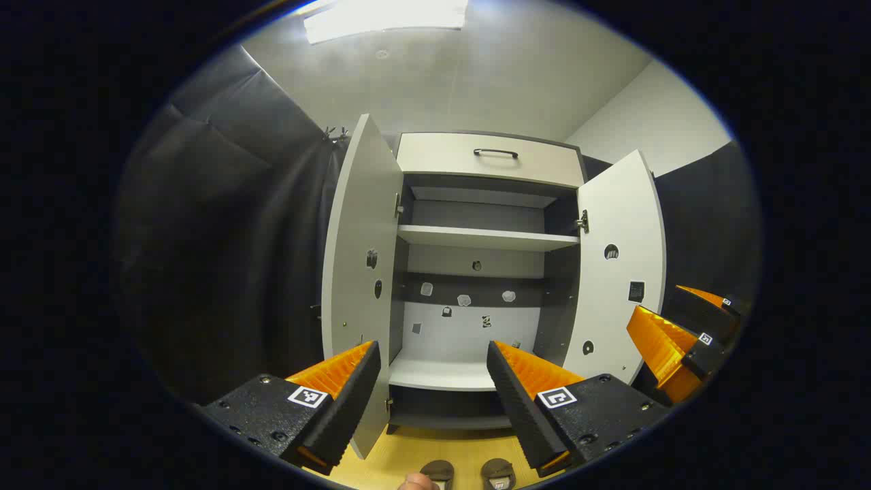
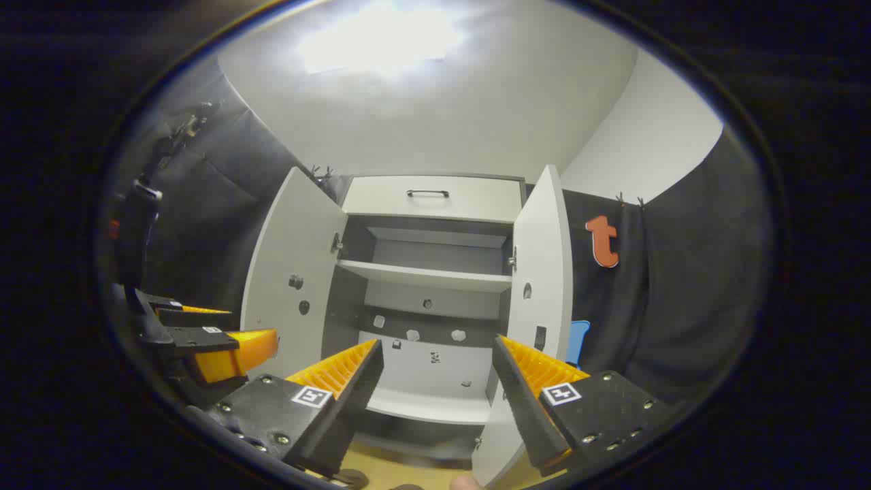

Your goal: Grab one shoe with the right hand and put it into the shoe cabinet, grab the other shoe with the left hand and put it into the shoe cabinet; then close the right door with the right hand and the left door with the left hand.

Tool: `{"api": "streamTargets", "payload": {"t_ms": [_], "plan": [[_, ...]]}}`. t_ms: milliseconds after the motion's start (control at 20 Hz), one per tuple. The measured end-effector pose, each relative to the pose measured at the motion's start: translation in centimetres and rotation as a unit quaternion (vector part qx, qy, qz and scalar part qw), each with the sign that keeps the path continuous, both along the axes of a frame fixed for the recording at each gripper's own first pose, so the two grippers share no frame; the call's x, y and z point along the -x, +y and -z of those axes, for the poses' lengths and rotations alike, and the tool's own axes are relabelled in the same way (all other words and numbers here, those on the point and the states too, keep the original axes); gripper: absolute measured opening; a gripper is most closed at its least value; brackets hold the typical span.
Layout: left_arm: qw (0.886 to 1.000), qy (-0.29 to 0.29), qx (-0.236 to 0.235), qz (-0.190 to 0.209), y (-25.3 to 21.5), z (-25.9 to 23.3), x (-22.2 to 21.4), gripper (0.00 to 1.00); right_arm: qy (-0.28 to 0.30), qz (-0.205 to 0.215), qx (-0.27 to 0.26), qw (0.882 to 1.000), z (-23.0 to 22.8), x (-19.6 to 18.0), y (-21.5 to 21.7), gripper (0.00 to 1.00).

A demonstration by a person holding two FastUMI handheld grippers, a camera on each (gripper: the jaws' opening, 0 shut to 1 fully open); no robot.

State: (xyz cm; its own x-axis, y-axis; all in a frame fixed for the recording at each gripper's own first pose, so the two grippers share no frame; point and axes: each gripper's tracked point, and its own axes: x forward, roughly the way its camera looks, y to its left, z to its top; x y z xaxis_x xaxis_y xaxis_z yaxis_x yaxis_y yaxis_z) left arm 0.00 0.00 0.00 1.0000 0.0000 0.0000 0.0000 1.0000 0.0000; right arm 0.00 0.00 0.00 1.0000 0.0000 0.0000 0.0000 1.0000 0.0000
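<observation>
Shoe cabinet [image 1: 486,238]: stands against the booth's dark cloth wall, both doors swung open; the shelves that can be seen inside are bare.
Drawer [image 1: 490,160]: runs across the top of the cabinet, shut, with a dark bar handle [image 1: 495,152].
Left door [image 1: 360,272]: swung wide, its inner face toward the room, with a few small dark marks on it.
Right door [image 1: 622,265]: also swung open, its hinge [image 1: 582,221] visible at the upper inner edge.
Shoes: a pair of dark shoes sits on the yellowish wooden floor [image 1: 422,452] just in front of the cabinet's lower edge; in the left gripper view the left shoe [image 1: 437,471] and the right shoe [image 1: 497,473] lie side by side, close together, at the bottom of the view.
Left gripper [image 1: 432,371]: held up in front of the open cabinet, fingers spread wide apart with nothing between them, above the shoes and not touching them.
Right gripper [image 2: 435,367]: likewise raised before the cabinet, fingers wide apart and empty; in the left gripper view it appears off to the right, near the right door [image 1: 670,340].
Ceiling light [image 1: 384,17]: a bright panel glows overhead.
</observation>
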Motion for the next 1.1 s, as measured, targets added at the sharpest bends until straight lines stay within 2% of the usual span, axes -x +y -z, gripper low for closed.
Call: {"api": "streamTargets", "payload": {"t_ms": [150, 200, 250, 650, 900, 1100], "plan": [[1.0, -0.003, 0.0, -0.006, 0.1, -0.2, 0.1, 0.96, 0.007, 0.0, 0.006, 1.0, 0.8, -0.2, -0.2, 0.96], [1.0, -0.004, 0.001, -0.008, 0.2, -0.2, 0.2, 0.92, 0.009, 0.0, 0.005, 1.0, 0.9, -0.1, -0.3, 0.96], [1.0, -0.004, 0.0, -0.01, 0.4, -0.3, 0.2, 0.96, 0.011, 0.0, 0.003, 1.0, 1.1, 0.0, -0.3, 0.96], [1.0, -0.003, -0.007, -0.028, 1.2, -0.4, 1.1, 0.96, 0.064, -0.012, 0.003, 0.998, 6.1, 1.2, 0.4, 0.96], [0.999, -0.012, -0.018, -0.047, 2.0, -1.2, 2.0, 0.96, 0.162, -0.047, 0.007, 0.986, 16.0, 3.0, 2.8, 0.96], [0.997, -0.008, -0.025, -0.074, 3.0, -1.1, 2.9, 0.96, 0.257, -0.102, -0.003, 0.961, 25.9, 5.6, 6.0, 0.97]]}}
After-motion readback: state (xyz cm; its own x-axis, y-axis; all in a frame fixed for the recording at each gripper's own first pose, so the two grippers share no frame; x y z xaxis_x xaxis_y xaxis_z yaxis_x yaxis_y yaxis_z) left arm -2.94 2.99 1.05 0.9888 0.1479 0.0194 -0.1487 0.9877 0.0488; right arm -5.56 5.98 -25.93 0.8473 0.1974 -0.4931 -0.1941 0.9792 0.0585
